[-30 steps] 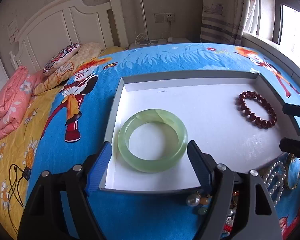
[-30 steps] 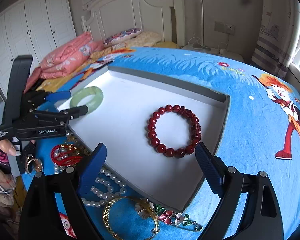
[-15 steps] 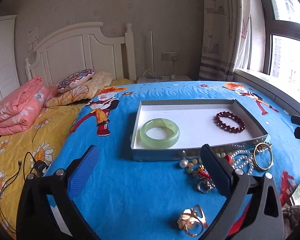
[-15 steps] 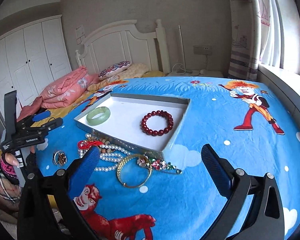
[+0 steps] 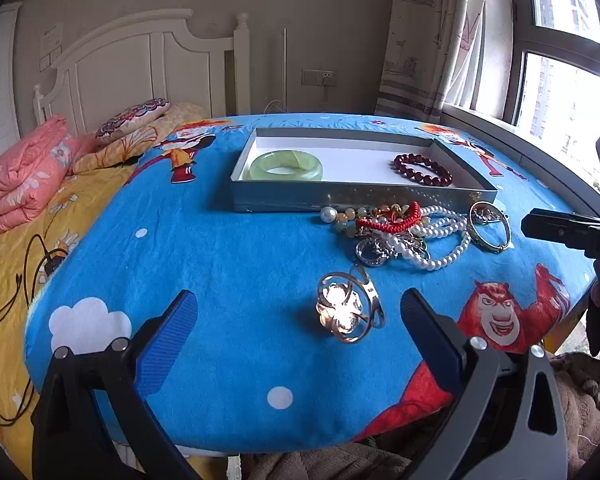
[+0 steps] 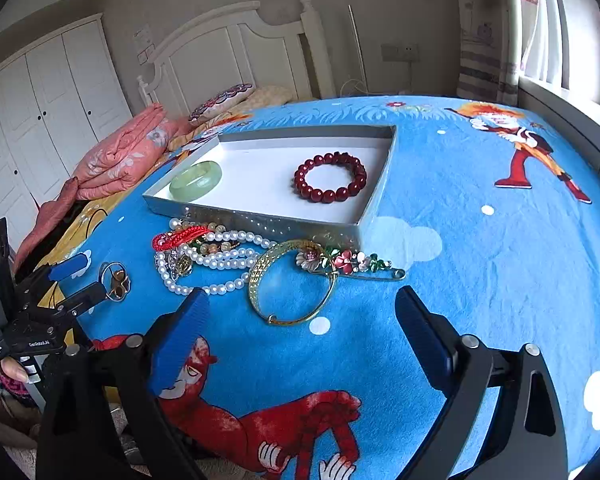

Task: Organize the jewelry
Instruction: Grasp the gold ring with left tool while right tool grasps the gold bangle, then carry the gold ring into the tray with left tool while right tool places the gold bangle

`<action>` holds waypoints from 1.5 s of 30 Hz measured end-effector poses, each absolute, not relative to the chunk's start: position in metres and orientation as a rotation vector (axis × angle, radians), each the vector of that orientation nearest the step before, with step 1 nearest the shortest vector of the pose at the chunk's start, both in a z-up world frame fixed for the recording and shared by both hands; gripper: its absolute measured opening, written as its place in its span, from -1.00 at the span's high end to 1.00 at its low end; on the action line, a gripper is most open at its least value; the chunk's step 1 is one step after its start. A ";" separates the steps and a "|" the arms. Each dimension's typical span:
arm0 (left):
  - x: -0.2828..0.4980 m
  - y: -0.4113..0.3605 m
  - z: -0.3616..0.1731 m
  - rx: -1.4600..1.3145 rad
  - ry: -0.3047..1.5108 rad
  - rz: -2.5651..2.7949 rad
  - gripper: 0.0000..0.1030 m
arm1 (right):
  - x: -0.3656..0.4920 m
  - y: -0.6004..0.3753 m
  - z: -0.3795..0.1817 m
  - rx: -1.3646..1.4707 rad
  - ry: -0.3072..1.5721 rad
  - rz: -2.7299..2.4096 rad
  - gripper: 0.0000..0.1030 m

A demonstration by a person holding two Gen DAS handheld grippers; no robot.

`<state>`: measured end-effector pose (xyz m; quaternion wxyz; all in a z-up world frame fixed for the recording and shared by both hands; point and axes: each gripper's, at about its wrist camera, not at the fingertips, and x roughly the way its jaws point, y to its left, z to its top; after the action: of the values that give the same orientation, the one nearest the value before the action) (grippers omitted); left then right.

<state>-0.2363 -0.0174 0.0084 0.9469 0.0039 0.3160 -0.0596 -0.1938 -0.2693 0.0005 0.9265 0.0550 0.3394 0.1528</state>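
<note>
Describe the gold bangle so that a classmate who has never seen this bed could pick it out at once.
Start at the shallow grey tray on the blue cartoon bedspread. Just in front of its near wall lies a heap of jewelry; the gold bangle lies flat at the heap's right end, beside the pearl strands. It is the only large, open, rigid gold hoop there, touching a flowered brooch.

Left gripper (image 5: 298, 322): black frame, blue ribbed pads (image 5: 166, 336) on the jaws, silver screws at the pad bases. Right gripper (image 6: 300, 332) same build: black arms, blue pads (image 6: 180, 340), round silver screws. From the right wrist view, at 8 o'clock, white "GenRobot.AI" lettering on the left gripper's body; bare fingers (image 6: 14, 370) and a dark patterned sleeve (image 6: 8, 384) below.
</note>
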 end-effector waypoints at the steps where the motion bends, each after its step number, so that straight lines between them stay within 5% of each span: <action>1: -0.235 -0.016 0.007 -0.002 0.647 -0.124 -0.95 | -0.193 -0.269 -0.003 0.117 0.707 0.311 -0.67; 12: -0.225 -0.025 0.006 0.029 0.637 -0.129 -0.92 | -0.184 -0.276 -0.013 0.209 0.710 0.332 -0.30; 17: -0.218 -0.040 0.001 0.094 0.659 -0.145 -0.29 | -0.179 -0.272 -0.013 0.192 0.703 0.338 -0.05; 22: -0.221 -0.055 -0.010 0.144 0.655 -0.165 0.03 | -0.174 -0.265 -0.014 0.159 0.696 0.326 0.11; 27: -0.221 -0.050 -0.013 0.107 0.649 -0.194 0.06 | -0.171 -0.264 -0.014 0.155 0.697 0.301 0.30; 32: -0.225 -0.050 -0.014 0.105 0.629 -0.209 0.27 | -0.168 -0.267 -0.016 0.171 0.699 0.262 0.72; 45: -0.232 -0.039 -0.012 0.080 0.601 -0.193 0.28 | -0.174 -0.278 -0.018 0.257 0.690 0.286 0.80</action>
<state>-0.2322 -0.0389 -0.0125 0.9498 0.0396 0.2954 -0.0951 -0.1735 -0.2780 -0.0178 0.9230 0.1253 0.3363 0.1391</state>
